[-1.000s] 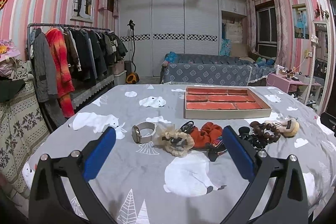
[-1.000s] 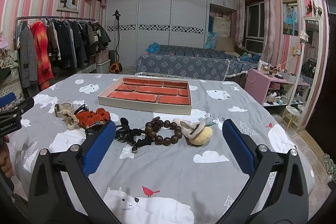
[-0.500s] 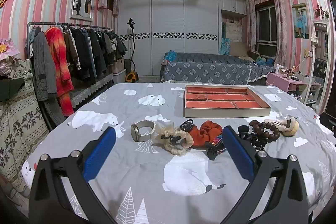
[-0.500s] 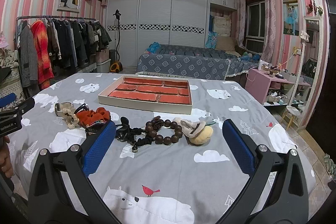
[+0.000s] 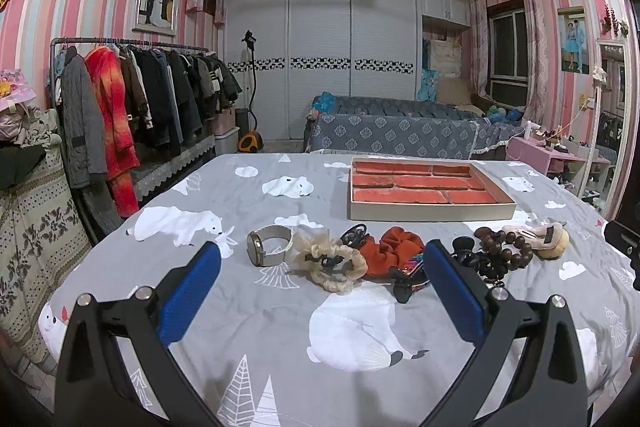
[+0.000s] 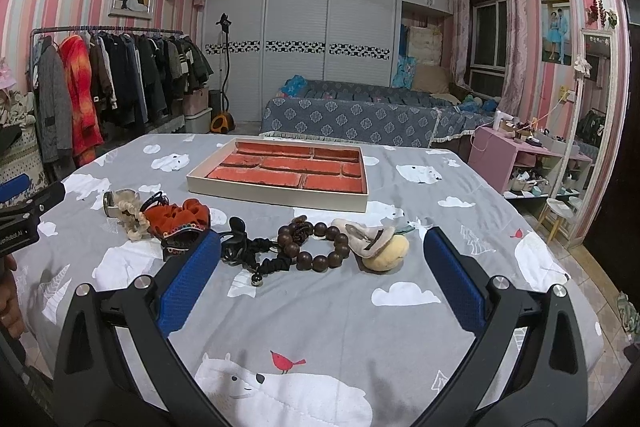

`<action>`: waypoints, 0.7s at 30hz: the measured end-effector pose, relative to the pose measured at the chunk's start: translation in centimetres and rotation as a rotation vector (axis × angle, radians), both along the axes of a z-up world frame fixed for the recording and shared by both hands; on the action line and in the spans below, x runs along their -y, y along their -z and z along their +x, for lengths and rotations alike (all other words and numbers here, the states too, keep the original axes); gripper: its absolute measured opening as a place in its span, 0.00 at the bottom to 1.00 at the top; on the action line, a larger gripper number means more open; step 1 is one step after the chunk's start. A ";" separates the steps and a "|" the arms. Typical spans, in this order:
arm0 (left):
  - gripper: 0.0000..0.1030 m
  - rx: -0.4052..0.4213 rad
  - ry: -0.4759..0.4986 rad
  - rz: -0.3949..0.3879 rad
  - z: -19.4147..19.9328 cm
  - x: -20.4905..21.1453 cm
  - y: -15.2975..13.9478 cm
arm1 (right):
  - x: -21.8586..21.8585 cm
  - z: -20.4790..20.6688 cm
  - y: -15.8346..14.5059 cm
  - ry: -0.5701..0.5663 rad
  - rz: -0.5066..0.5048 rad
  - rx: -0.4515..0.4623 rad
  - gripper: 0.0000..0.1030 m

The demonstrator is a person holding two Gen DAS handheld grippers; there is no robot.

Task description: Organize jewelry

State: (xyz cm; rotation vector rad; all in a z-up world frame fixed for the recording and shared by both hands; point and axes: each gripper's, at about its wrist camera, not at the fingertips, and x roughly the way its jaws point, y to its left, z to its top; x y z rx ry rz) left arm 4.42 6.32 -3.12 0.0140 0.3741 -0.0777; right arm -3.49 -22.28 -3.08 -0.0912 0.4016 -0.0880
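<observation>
The left gripper (image 5: 320,273) is hovering above the near edge of the surface (image 5: 248,311), jaws spread wide and holding nothing. The right gripper (image 6: 322,259) is likewise standing wide open and empty, positioned over the same grey cloth printed with polar bears.

The jewelry tray (image 5: 430,194) is lying flat toward the far side of the surface, its red-lined compartments showing no contents. The loose items are lying in a row between the tray and the grippers:

- A wristwatch (image 5: 267,246) is resting at the left end, on its side.
- A cream scrunchie (image 5: 329,262) is lying just beside the watch, touching it.
- An orange scrunchie (image 5: 394,253) is sitting next to the cream one, with a black hair tie (image 5: 354,233) behind it.
- A wooden bead bracelet (image 6: 316,243) is lying right of centre, touching a tangle of black hair ties (image 6: 250,249).
- A beige plush hair clip (image 6: 376,241) is resting at the right end, against the beads.

The body of the left gripper is showing at the left margin of the right wrist view, well apart from the items.
</observation>
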 end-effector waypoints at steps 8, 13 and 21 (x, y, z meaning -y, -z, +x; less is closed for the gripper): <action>0.96 -0.032 0.000 -0.010 0.7 -0.1 0.3 | 1.0 1.1 0.5 0.009 0.034 -0.028 0.96; 0.96 -0.026 -0.017 -0.006 1.4 -0.5 0.5 | 3.0 2.2 1.0 0.075 0.010 -0.028 0.96; 0.96 -0.055 -0.015 -0.043 3.6 -0.7 1.2 | 5.9 4.2 1.8 0.126 0.019 -0.061 0.96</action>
